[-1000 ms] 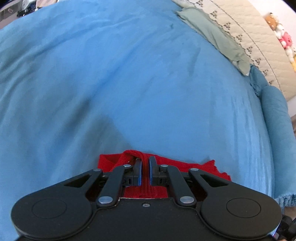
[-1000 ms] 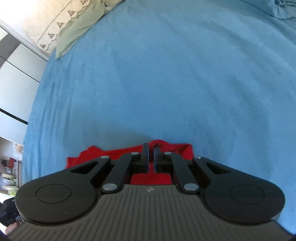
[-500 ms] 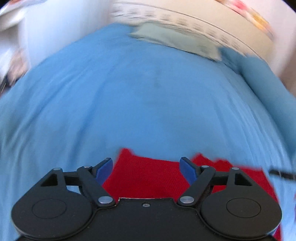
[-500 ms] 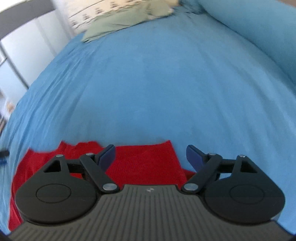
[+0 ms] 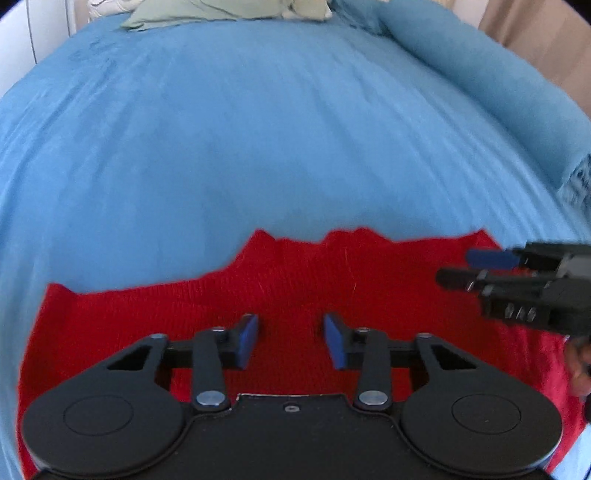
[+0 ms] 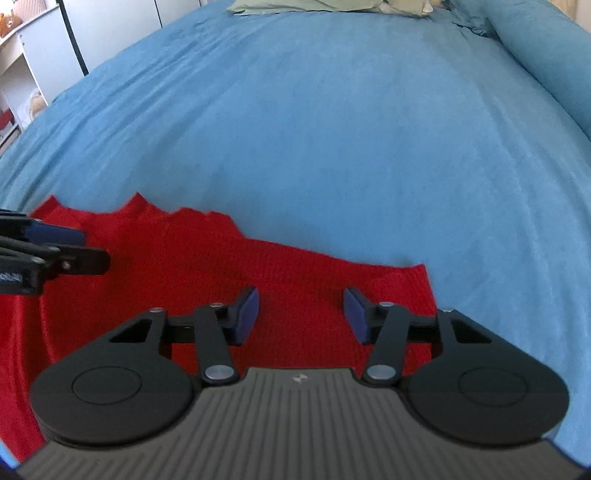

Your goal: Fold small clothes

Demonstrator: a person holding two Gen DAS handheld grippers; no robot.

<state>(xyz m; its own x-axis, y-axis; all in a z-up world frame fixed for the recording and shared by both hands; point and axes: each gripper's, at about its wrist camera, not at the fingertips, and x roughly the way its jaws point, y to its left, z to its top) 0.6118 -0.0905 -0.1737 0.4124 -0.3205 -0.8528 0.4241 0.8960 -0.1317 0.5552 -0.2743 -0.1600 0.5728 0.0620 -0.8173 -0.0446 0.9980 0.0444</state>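
A red knit garment lies flat on the blue bedspread, at the near edge of both views; it also shows in the right wrist view. My left gripper is open and empty just above the garment's middle. My right gripper is open and empty above the garment's right part, near its right edge. Each gripper shows in the other's view: the right one at the right, the left one at the left.
The blue bedspread stretches far ahead. A rolled blue blanket runs along the right side. A grey-green cloth lies by the pillows at the far end. White cabinets stand beyond the bed's left side.
Both grippers were shut on the garment's folded edge a second ago. They have opened, let go and drawn back. The garment now lies spread beneath them.
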